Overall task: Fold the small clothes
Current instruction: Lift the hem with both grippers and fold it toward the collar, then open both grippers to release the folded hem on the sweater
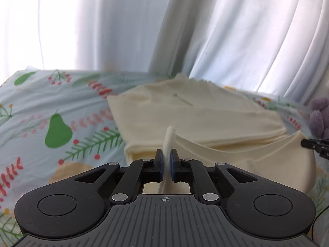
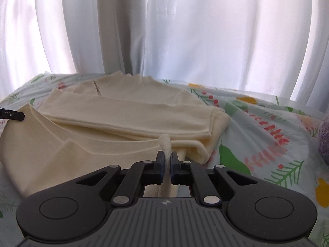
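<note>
Sweater (image 1: 197, 113) hem is pinched by left gripper (image 1: 168, 160) and right gripper (image 2: 168, 160); uneven lifting could spill its folded sleeves, mid-frame.

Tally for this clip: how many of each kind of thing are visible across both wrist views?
Cream garment: 1
Patterned bedsheet: 1
Purple plush item: 1
White curtains: 1 set
Grippers: 2, the left gripper and the right gripper, each pinching the garment's near hem
Total: 6
</note>
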Available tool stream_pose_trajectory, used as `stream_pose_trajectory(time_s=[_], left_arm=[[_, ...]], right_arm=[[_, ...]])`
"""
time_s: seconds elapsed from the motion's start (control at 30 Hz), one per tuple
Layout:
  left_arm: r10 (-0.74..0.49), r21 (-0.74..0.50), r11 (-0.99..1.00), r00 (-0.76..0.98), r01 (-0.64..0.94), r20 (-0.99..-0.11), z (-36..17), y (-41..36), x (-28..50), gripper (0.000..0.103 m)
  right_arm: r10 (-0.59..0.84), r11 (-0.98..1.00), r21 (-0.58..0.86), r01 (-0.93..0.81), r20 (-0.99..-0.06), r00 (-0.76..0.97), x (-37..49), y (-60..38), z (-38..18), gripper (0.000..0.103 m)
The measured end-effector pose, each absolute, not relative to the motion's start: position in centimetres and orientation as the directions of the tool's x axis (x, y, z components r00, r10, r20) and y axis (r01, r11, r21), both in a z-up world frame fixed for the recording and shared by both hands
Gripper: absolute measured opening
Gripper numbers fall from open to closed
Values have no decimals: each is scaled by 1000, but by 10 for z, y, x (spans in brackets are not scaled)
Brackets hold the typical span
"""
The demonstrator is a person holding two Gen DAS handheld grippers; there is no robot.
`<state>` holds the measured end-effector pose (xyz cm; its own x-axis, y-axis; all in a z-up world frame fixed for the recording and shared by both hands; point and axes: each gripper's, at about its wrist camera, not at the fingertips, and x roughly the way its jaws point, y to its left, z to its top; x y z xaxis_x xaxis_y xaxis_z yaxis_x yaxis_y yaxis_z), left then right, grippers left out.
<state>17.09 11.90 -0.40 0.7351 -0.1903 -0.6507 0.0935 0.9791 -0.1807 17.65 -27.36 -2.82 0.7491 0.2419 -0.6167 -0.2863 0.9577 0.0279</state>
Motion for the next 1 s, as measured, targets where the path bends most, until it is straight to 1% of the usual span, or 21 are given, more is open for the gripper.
stream_pose_trajectory(time_s=[0.1, 0.17, 0.2, 0.27, 0.37, 0.47, 0.5, 0.53, 0.57, 0.6, 0.63, 0.7, 0.77, 0.8, 0.87, 0.93, 1.0], left_arm=[[-185, -205, 976, 797, 79, -575, 23, 125, 182, 9], [-159, -210, 976, 817, 48, -554, 29, 131, 202, 9], [-148, -207, 978, 817, 36, -558, 27, 133, 214, 9], [-124, -198, 980, 804, 8, -582, 15, 134, 240, 9], [-111, -191, 981, 746, -22, -656, -16, 132, 273, 9], [-113, -181, 983, 702, -22, -703, -43, 130, 280, 11], [-109, -174, 984, 700, -22, -706, -46, 130, 277, 18], [-129, -185, 983, 704, -4, -698, -47, 130, 272, 28], [-157, -202, 979, 708, 22, -689, -47, 130, 269, 35], [-193, -218, 974, 708, 56, -680, -47, 130, 263, 47], [-207, -217, 973, 707, 78, -676, -47, 128, 261, 48], [-195, -171, 980, 700, 104, -687, -48, 121, 261, 44], [-156, -111, 988, 682, 109, -714, -49, 113, 264, 23], [-135, -80, 990, 671, 113, -729, -49, 110, 266, 10], [-102, -12, 991, 684, 135, -722, -39, 102, 264, 9], [-101, 27, 987, 738, 159, -667, -14, 99, 260, 9], [-117, 12, 988, 788, 157, -604, 12, 103, 266, 9]], right_arm=[[236, 963, 23, -267, -549, 802, 184, -276, -4, 5], [208, 971, 12, -237, -524, 826, 202, -277, 2, 5], [198, 975, 15, -223, -521, 830, 212, -278, 2, 5], [186, 981, 49, -190, -550, 814, 242, -279, -5, 5], [181, 983, 78, -168, -605, 776, 276, -278, -28, 6], [176, 983, 78, -167, -660, 730, 293, -275, -49, 6], [166, 984, 70, -162, -682, 712, 294, -274, -53, 7], [169, 984, 74, -164, -692, 702, 293, -274, -55, 12], [192, 979, 88, -183, -689, 699, 289, -275, -55, 15], [214, 973, 91, -211, -686, 695, 286, -275, -55, 21], [218, 969, 68, -238, -687, 693, 281, -273, -56, 23], [199, 963, 8, -269, -695, 691, 279, -267, -59, 23], [182, 956, -38, -289, -697, 694, 279, -262, -60, 20], [172, 952, -67, -300, -694, 699, 278, -258, -59, 8], [152, 937, -129, -324, -683, 714, 276, -249, -56, 6], [144, 923, -185, -338, -649, 747, 272, -245, -44, 6], [131, 930, -208, -302, -581, 803, 275, -245, -24, 6]])
